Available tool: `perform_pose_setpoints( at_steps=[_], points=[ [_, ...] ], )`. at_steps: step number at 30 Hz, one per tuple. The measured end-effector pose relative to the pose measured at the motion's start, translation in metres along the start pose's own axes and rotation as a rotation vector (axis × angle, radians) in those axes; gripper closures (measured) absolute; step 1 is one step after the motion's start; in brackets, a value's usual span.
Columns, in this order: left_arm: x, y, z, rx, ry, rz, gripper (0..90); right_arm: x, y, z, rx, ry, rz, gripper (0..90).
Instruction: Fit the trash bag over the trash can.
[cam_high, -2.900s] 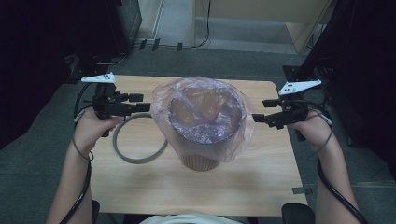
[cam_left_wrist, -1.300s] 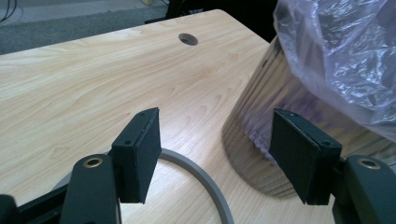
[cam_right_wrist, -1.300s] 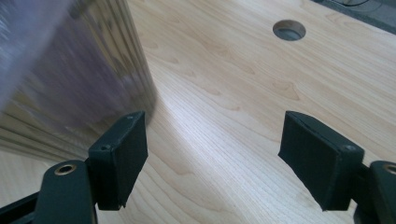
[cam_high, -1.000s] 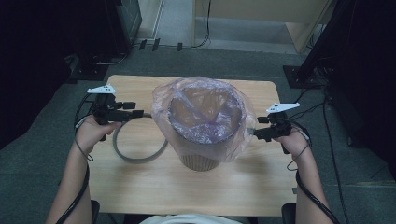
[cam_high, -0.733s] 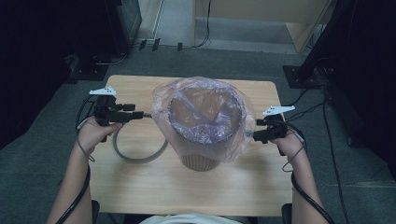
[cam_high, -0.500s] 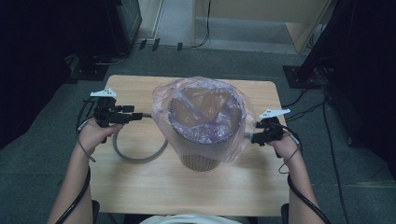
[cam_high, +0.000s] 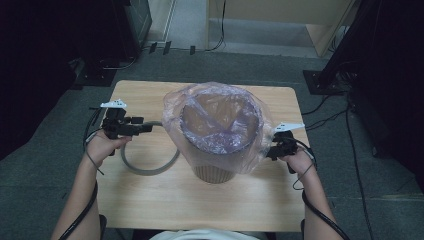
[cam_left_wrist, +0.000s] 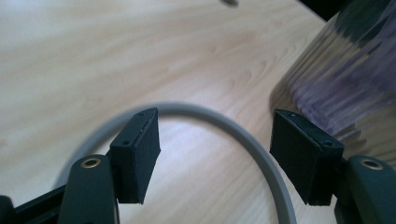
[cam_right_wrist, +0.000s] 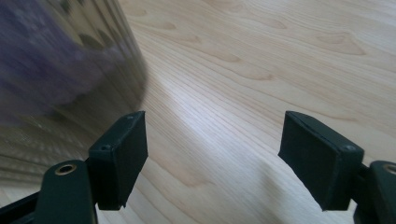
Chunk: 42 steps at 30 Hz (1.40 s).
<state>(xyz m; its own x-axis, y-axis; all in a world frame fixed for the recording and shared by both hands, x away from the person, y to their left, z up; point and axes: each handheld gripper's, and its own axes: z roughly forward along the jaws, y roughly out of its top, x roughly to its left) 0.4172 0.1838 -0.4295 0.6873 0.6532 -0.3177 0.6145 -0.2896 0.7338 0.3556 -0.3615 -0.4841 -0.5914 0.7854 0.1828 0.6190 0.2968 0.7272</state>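
Observation:
A brown ribbed bin (cam_high: 214, 172) stands mid-table, lined with a clear purplish plastic bag (cam_high: 220, 120) folded over its rim. A grey ring (cam_high: 145, 170) lies flat on the table to the bin's left. My left gripper (cam_high: 149, 128) hovers over the ring's far arc, open, with nothing between its jaws; in the left gripper view (cam_left_wrist: 215, 156) the ring (cam_left_wrist: 243, 135) curves beneath it and the bin (cam_left_wrist: 345, 79) rises at right. My right gripper (cam_high: 269, 152) is open beside the bag's lower right edge; in the right gripper view (cam_right_wrist: 212, 161) the bag-covered bin (cam_right_wrist: 60, 70) is blurred at left.
The wooden table (cam_high: 165, 210) has bare room in front of the bin and at the back corners. Grey floor surrounds it, with dark equipment (cam_high: 135, 20) and cables (cam_high: 325, 107) beyond the far edge. The person's forearms come in from the bottom.
My right gripper has dropped lower and come in toward the bag's lower right side. My left gripper has drifted slightly down and stayed open over the ring.

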Motion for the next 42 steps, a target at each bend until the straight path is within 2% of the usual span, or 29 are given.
perform_pose_setpoints(
  at_steps=[2, 8, 10, 13, 17, 20, 25, 30, 38, 42],
  points=[
    [0.002, -0.002, 0.003, 0.016, 0.003, 0.0, 32.5, 0.002, -0.002, 0.002, -0.001, 0.004, 0.001, 23.5],
    [0.007, -0.008, 0.007, 0.008, 0.021, 0.0, 32.6, 0.005, -0.008, 0.011, 0.039, -0.011, -0.023, 23.5],
    [0.007, -0.013, 0.009, -0.008, 0.033, 0.044, 32.7, 0.005, -0.01, 0.013, 0.049, 0.0, -0.027, 23.5],
    [0.007, -0.016, 0.013, 0.003, 0.032, 0.058, 32.8, 0.005, -0.013, 0.016, 0.039, -0.01, -0.036, 23.4],
    [0.014, -0.02, 0.017, 0.034, 0.059, 0.023, 31.8, 0.003, -0.016, 0.02, 0.046, -0.03, -0.026, 23.2],
    [0.018, -0.024, 0.018, 0.04, 0.075, 0.018, 31.8, 0.002, -0.018, 0.023, 0.066, -0.042, -0.038, 22.8],
    [0.025, -0.028, 0.024, 0.054, 0.097, 0.042, 31.9, 0.001, -0.018, 0.026, 0.059, -0.05, -0.047, 22.3],
    [0.029, -0.029, 0.028, 0.053, 0.102, 0.035, 31.9, -0.001, -0.02, 0.03, 0.03, -0.07, -0.08, 19.3],
    [0.036, -0.032, 0.022, 0.037, 0.12, 0.027, 31.9, -0.001, -0.022, 0.035, -0.005, -0.09, -0.104, 17.2],
    [0.044, -0.036, 0.013, 0.029, 0.157, 0.003, 31.9, 0.0, -0.021, 0.037, -0.004, -0.092, -0.111, 16.1]
  ],
)
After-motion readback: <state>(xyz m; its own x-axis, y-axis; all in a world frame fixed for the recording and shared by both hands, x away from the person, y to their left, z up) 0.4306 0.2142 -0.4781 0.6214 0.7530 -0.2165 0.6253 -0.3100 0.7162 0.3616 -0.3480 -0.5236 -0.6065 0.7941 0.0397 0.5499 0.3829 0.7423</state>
